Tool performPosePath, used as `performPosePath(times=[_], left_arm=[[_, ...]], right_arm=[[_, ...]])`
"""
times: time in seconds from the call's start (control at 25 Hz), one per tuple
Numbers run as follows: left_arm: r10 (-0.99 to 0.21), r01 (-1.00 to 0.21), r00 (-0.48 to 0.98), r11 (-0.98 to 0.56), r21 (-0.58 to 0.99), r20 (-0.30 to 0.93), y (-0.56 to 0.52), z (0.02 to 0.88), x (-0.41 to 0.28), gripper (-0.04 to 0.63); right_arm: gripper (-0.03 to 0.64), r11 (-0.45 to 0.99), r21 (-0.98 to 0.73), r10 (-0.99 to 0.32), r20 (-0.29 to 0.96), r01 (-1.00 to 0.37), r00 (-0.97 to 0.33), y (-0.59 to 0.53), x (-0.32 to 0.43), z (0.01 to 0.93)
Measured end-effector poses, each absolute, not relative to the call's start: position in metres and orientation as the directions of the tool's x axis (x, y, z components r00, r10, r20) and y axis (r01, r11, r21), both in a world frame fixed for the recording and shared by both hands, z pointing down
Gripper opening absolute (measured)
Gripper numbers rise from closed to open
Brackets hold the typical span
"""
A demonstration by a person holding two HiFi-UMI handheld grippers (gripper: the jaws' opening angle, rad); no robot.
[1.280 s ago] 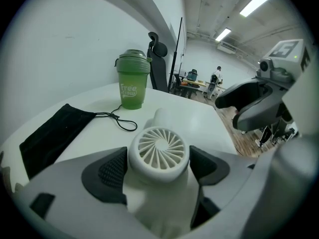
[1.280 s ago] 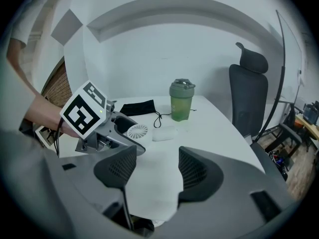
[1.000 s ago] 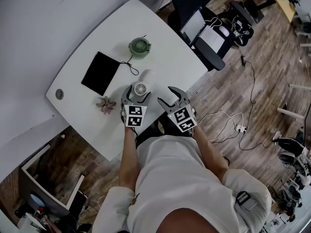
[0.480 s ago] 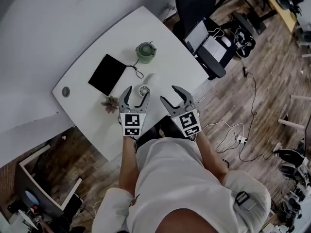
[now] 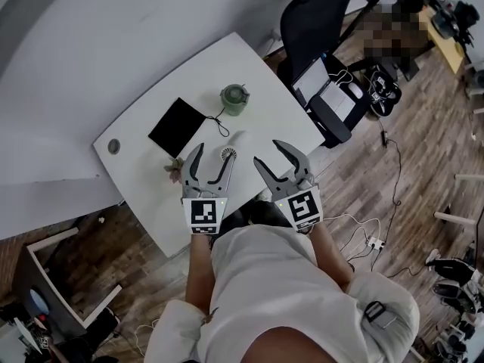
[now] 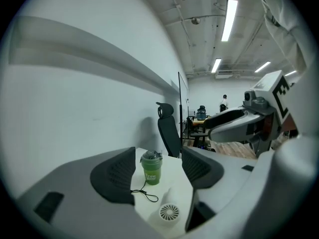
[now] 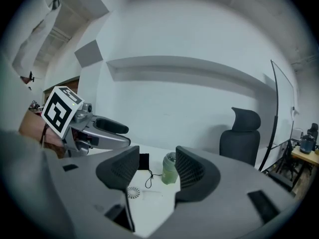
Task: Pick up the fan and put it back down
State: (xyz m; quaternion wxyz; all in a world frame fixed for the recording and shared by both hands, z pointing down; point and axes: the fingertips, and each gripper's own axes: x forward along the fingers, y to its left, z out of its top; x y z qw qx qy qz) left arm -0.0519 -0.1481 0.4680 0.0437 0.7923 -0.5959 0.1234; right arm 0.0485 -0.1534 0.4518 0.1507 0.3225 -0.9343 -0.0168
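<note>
White curved table (image 5: 249, 74) against a grey wall, wood floor around it, office chair (image 5: 314, 21) at the far corner

Left gripper (image 5: 212, 157): hangs well above the near part of the table. Jaws closing, nothing between them; only the table far below shows through the gap. Right gripper (image 5: 270, 153): just beside it at about the same height, jaws apart, also empty. Fan (image 5: 228, 154): lies on the table beneath the left gripper, apart from both.

Judgement: the fan is down and both tools are clear of it. Either the cycle is done or a pick is yet to come; the frames do not say which. If a pick:
- open the left jaws wide before descending
- come straight down over the fan
- close across the stem rather than the round head
- lift level

Materials:
- Jaw pads (image 6: 118, 173): dark, ribbed, rubbery-looking; should bite well.
- Fan: small, smooth white plastic, round grille of radial slats, short stem. Probably light and slippery.
- Beyond it: a green lidded cup (image 5: 234, 99) with a thin black cord (image 5: 219, 125), and a flat matt black pad (image 5: 178, 127).
- At the left: a small plant (image 5: 175, 169)
</note>
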Motion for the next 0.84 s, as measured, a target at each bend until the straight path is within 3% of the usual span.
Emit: performPosePath(times=[0.84], left_arm=[[-0.972,-0.976,0.144,-0.17,-0.133,0.187,-0.11,0.41,-0.044,0.273]], right_arm=[[0.232,0.824,0.132,-0.566,0.174,-0.551,-0.806,-0.15,0.052,0.402]])
